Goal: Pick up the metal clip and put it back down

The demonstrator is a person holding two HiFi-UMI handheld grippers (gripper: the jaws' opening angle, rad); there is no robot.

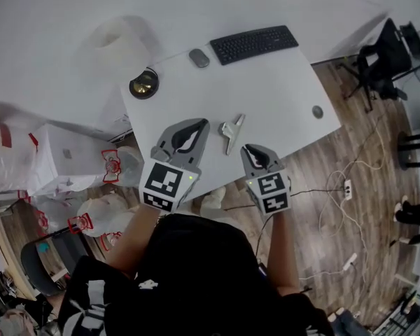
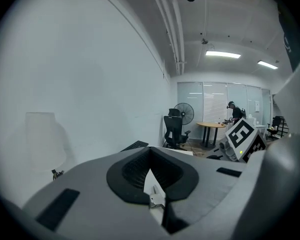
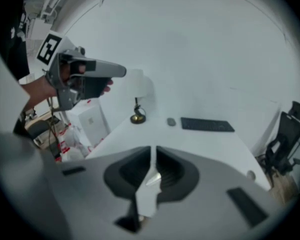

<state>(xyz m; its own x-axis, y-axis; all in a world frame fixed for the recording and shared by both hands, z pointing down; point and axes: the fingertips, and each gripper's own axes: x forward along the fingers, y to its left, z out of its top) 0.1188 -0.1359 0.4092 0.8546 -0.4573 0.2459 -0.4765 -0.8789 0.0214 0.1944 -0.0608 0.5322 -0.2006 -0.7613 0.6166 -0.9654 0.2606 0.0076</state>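
Head view: the metal clip [image 1: 231, 130] is not picked up yet. It lies on the counter [image 1: 287, 89] near the front edge, between the left hand-held gripper [image 1: 203, 123] and the right hand-held gripper [image 1: 247, 148], and neither holds it. Left gripper view: its jaws are pressed together with nothing in them. Right gripper view: these jaws are pressed together too, with nothing in them.

A white desk [image 1: 280, 96] is seen, on which a metal clip [image 1: 232, 130] is laid between the left fingers [image 1: 166, 138] and the right fingers [image 1: 248, 158]. Well beyond both, a keyboard [image 1: 254, 44], a mouse [image 1: 199, 58] and a brass lamp base [image 1: 143, 84] are set
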